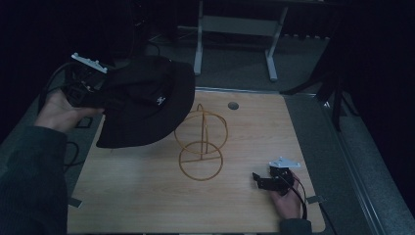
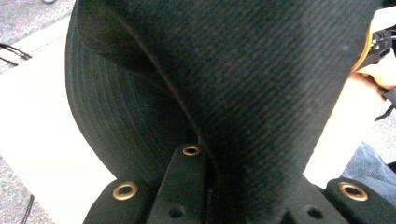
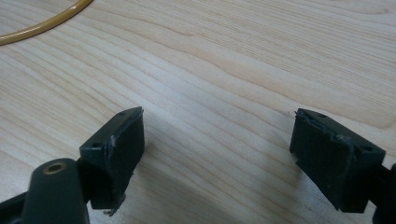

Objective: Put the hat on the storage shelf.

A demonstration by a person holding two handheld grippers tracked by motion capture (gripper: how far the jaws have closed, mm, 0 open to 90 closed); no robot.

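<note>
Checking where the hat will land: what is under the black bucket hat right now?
The black bucket hat, clamped in the left gripper, hangs over the wooden table's left rear. It overlaps the yellow wire stand's upper ring; the tabletop beneath it is hidden.

Wooden table (image 1: 147, 205) (dark room behind).

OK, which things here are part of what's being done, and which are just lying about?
In use, likely:
- black hat, clamped in the left gripper, held up off the table
- yellow wire stand, on the wooden table beside the hat
- right gripper, open, low over the table

Lying about:
- grey metal frame beyond the table
</note>
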